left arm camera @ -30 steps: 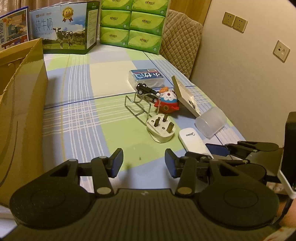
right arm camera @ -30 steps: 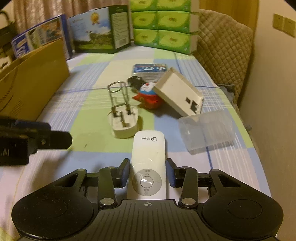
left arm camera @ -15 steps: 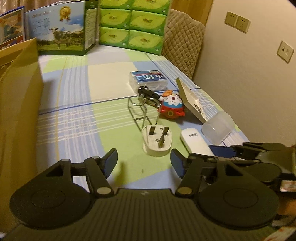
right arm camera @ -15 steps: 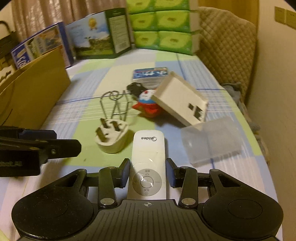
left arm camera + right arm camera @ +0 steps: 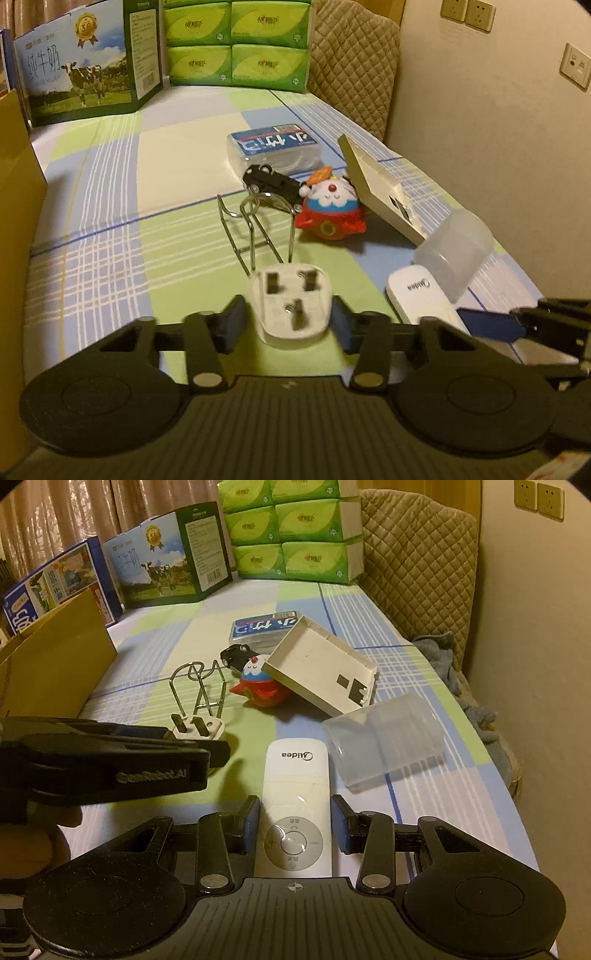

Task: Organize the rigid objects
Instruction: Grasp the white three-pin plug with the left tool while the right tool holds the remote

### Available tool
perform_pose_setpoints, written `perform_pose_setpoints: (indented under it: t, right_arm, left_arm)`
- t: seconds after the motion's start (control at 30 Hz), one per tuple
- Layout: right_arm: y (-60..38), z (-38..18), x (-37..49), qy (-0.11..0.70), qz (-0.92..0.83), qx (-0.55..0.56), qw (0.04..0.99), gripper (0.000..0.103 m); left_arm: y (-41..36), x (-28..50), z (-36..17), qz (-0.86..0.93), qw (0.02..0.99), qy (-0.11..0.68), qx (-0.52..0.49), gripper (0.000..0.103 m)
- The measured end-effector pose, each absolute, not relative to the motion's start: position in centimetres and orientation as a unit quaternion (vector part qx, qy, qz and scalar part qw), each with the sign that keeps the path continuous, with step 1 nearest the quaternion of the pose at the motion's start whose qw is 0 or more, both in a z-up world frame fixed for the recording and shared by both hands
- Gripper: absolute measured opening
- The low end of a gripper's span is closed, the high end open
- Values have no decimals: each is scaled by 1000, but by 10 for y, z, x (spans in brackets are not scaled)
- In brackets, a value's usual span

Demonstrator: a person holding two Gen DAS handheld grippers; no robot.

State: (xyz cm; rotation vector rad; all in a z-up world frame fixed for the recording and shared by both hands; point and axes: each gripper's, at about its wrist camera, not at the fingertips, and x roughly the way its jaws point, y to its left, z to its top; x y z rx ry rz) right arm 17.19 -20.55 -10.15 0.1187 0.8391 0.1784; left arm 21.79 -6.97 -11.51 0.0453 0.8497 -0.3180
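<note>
The left gripper [image 5: 289, 324] has its fingers spread on either side of the white plug adapter [image 5: 290, 305], prongs up on the checked tablecloth [image 5: 110, 258]; small gaps show at both pads, so it is not clamped. The right gripper [image 5: 294, 829] brackets the lower end of the white Midea remote [image 5: 295, 805], which lies flat; whether its pads press the casing cannot be told.

Just beyond the adapter stands a bent wire stand [image 5: 255, 229]. Right of the remote lies a clear plastic container [image 5: 384, 746] on its side. Farther on, a red and white egg-shaped toy [image 5: 330, 212] sits with a tilted cream box lid [image 5: 321, 664] leaning on it, and a small black toy car [image 5: 271, 181] is beside it. Behind these lies a blue-labelled clear case [image 5: 275, 147]. A cardboard box [image 5: 55, 657] stands at the left, with a milk carton box [image 5: 85, 66] and green tissue packs [image 5: 236, 40] at the far end.
</note>
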Motion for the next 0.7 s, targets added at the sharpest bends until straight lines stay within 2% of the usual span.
perform_pose_setpoints:
  t: [0.33,0.4,0.47,0.7]
  right_arm:
    - [-203,-100,164,409,85,68,906,38]
    - [-200,-99,162,409,86,67,906,38]
    - [-198,-99,161,408,86,66,906,38]
    - [-200,-100,162,406,79,69,908,38]
  left_arm:
    - [-35,154,-111,-136,897,419,39,39]
    - [-32,151,-111,-131,899,417,40,46]
    - [-32,153,-112,-130,901,412,45,48]
    - [-39,165,-114,-130,904,403,49,47]
